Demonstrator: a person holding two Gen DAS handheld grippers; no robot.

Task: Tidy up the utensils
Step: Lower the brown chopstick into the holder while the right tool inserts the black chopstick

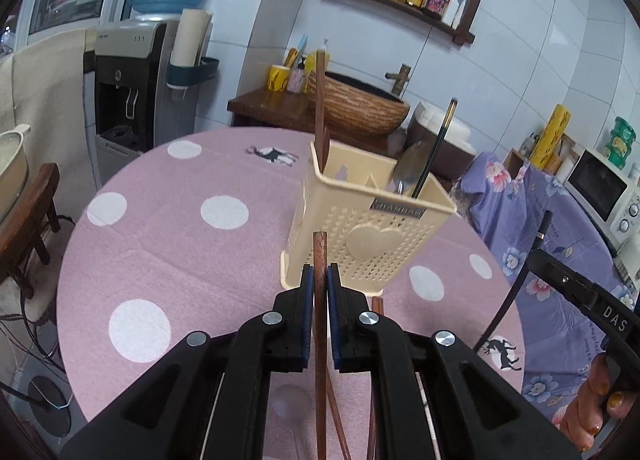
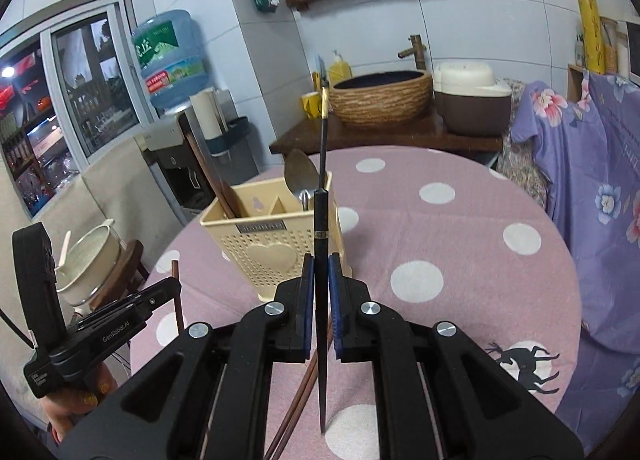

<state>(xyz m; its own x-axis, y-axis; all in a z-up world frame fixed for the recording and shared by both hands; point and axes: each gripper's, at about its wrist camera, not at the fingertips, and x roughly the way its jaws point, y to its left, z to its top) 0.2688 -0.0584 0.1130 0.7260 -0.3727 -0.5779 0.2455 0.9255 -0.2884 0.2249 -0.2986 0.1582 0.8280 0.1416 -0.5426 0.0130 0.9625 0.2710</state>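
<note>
Dotted pink table (image 1: 168,260), brown chopstick (image 1: 320,300) clamped in left gripper (image 1: 320,280), cream holder (image 1: 360,228) beyond

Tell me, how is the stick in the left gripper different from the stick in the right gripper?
The brown chopstick in the left gripper is reddish wood with a plain, blunt top. The black chopstick in the right gripper is dark and shiny with a thin gold band near its top. In the cream holder, brown sticks stand at one end and a black one at the other, beside the spoons. Both chopsticks are pinched between shut blue pads, standing upright.
</note>
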